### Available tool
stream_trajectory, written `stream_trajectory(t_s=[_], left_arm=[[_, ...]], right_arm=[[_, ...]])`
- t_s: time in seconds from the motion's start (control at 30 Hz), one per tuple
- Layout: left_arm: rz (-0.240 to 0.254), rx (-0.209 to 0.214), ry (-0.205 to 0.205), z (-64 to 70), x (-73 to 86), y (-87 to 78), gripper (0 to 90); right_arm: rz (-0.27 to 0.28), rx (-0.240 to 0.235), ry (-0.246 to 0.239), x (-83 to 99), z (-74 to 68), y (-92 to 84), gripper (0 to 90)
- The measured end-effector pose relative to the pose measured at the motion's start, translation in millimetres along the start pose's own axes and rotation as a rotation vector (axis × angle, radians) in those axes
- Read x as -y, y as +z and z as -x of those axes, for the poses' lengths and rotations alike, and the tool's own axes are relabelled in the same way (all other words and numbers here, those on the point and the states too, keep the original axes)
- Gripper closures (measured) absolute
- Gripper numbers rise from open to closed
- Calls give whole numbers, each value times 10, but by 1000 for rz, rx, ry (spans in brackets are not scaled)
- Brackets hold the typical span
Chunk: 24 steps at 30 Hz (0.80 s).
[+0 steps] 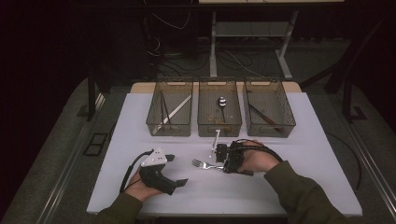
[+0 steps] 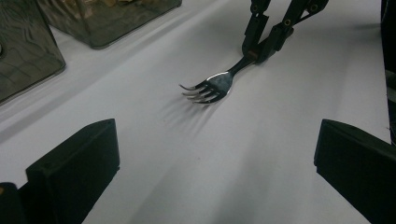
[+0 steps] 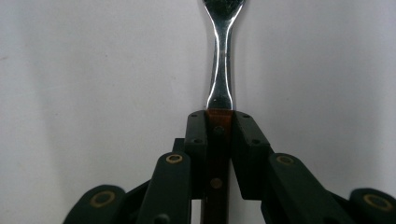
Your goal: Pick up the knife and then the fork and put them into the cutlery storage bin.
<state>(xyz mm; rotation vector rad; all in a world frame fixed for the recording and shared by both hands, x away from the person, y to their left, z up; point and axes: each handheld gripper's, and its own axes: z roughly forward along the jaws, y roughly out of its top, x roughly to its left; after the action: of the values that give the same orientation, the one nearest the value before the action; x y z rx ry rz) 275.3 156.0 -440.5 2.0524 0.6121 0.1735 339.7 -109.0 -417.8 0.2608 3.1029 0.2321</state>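
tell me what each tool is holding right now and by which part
The right tool is shut on the fork, gripping its brown handle just behind the metal neck. The left tool holds nothing; its jaws stand wide open.

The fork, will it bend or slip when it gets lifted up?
The fork looks like shiny metal, so probably stiff. The right gripper pinches only its brown handle, so the heavier tines might droop. Its flat shape probably won't roll.

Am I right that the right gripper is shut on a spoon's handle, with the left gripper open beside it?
Not a spoon: the right gripper is shut on a fork; the left gripper view shows its tines. The left gripper is open, as you said.
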Motion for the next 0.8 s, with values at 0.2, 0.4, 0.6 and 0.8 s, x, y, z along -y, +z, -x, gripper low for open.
stream_trajectory(t_s=[0.2,0.4,0.6,0.8], left_arm=[[1,0,-1,1,0,-1,0],[1,1,-1,-2,0,0,0],[3,0,0,-7,1,-2,0],[3,2,0,-4,-3,-12,0]], right_arm=[[61,-14,55,98,33,-41,776],[148,1,126,270,77,-115,776],[261,-9,201,521,167,-188,775],[342,-20,252,659,215,-234,775]])
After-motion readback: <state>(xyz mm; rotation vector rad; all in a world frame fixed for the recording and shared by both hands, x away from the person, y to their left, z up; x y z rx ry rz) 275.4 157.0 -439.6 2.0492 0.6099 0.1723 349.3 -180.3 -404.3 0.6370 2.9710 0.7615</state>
